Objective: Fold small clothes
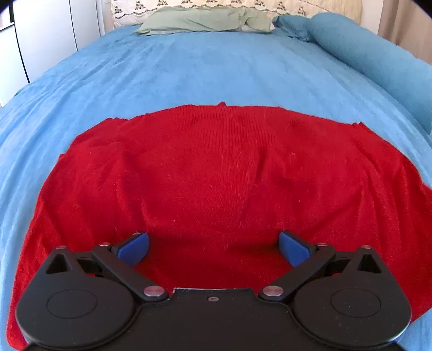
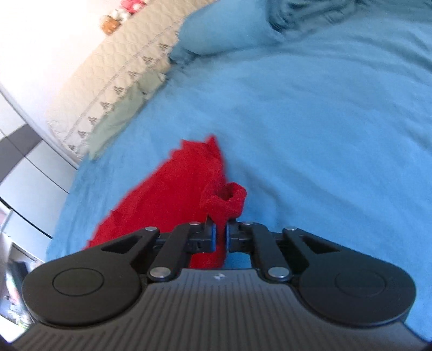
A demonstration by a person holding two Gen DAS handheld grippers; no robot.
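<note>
A red knitted sweater (image 1: pixel 216 172) lies spread flat on the blue bedspread (image 1: pixel 205 67). My left gripper (image 1: pixel 213 247) hovers over its near part with the blue pads (image 1: pixel 134 248) wide apart and nothing between them. In the right wrist view my right gripper (image 2: pixel 220 233) is shut on a red sleeve cuff (image 2: pixel 225 201), whose rolled end sticks up past the fingertips. The rest of the sweater (image 2: pixel 172 189) trails away to the left of that gripper.
A green pillow (image 1: pixel 205 20) and a quilted cream headboard cover (image 1: pixel 243 4) lie at the head of the bed. A rolled blue blanket (image 1: pixel 372 54) runs along the right side. White cupboard doors (image 1: pixel 40 35) stand at the left.
</note>
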